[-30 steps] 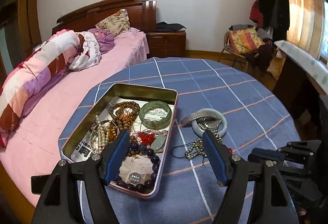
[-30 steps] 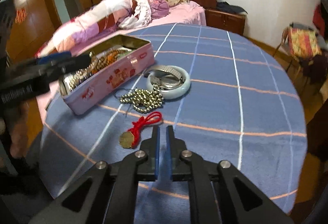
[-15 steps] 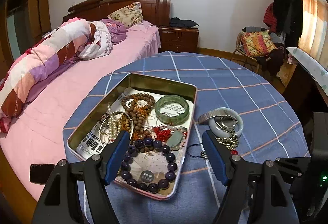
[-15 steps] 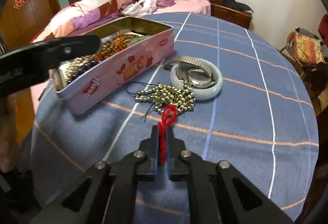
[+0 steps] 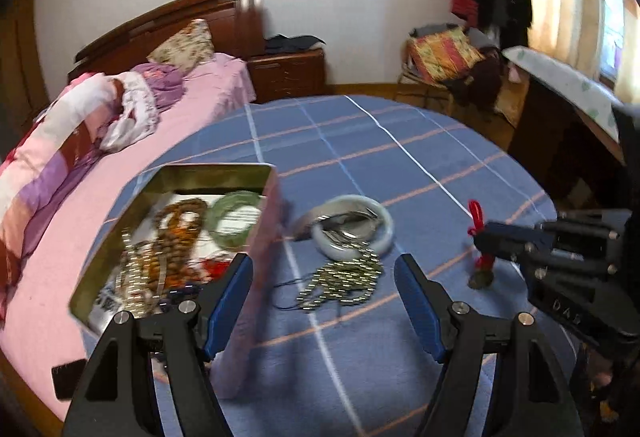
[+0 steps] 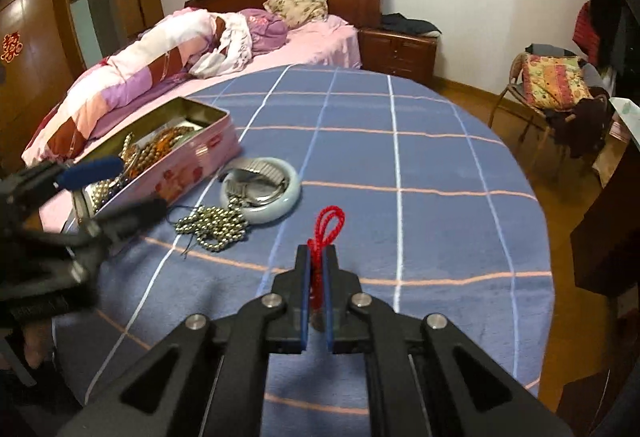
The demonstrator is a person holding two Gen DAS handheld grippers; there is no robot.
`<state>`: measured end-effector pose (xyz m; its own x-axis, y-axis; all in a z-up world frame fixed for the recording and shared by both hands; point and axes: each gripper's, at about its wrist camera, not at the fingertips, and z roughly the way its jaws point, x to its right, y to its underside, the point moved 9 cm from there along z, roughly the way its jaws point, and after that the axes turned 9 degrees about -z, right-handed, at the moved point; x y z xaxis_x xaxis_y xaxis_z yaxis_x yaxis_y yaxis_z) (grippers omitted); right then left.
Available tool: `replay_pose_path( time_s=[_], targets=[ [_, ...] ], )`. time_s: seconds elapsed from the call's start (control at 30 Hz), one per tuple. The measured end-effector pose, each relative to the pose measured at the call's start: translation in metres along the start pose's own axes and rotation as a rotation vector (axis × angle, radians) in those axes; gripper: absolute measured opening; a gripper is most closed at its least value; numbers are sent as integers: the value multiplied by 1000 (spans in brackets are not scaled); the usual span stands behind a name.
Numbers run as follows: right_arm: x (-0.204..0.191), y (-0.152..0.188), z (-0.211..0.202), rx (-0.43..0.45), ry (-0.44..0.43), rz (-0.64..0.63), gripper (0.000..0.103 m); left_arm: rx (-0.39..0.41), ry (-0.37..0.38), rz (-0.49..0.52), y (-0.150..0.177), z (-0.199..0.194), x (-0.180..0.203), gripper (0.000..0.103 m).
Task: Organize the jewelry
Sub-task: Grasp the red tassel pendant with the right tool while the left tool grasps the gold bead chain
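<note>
Your right gripper (image 6: 316, 257) tilts down toward the tabletop (image 6: 440, 165), its fingers pinching the red cord charm (image 6: 326, 227), loop poking up and pendant hanging below. Your left gripper (image 5: 324, 277) angles down with fingers spread wide and empty, above the bead necklace (image 5: 344, 281) beside the pink tin (image 5: 264, 237) and pale bangle (image 5: 352, 227).

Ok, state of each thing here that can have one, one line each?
Right gripper: shut on red cord charm, lifted off the table.
Left gripper: open, empty.
Pink tin: lidless, holding beads and bangles.
Pale bangle: flat on tablecloth, watch inside.
Metal bead strand: heaped on tablecloth.
</note>
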<state>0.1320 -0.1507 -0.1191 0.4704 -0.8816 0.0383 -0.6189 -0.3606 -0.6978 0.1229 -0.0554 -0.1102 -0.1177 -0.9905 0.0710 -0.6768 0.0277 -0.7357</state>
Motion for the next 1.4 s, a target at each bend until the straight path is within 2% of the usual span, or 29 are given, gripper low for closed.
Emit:
replay_pose_path(
  time_s=[0.1,0.17,0.33,0.4,0.43,0.47,0.5,0.8,1.4],
  targets=[
    [-3,0,1,3,-5,-4,8,-24,0,46,5,13,13,72],
    [-4,-2,2,6,-10,-6,8,-53,9,59,9,22,18,61],
    [-4,-1,2,14,-18,-6,8,-135,24,39,22,45,19,53],
    [-5,-1,2,16,-20,-8,8,-174,41,33,28,51,20,43],
    [-5,-1,1,18,-23,-8,8,-184,50,26,29,53,20,33],
    [-6,-1,1,19,-23,-9,8,-177,56,22,27,52,19,12],
    [-6,-1,0,22,-23,-11,8,-179,67,18,27,51,19,5],
    [-7,-8,-9,53,-27,-15,8,-31,106,-6,8,-6,17,4],
    [-24,-29,-31,131,-47,-43,8,118,141,-88,-35,-64,-15,4]
  ],
)
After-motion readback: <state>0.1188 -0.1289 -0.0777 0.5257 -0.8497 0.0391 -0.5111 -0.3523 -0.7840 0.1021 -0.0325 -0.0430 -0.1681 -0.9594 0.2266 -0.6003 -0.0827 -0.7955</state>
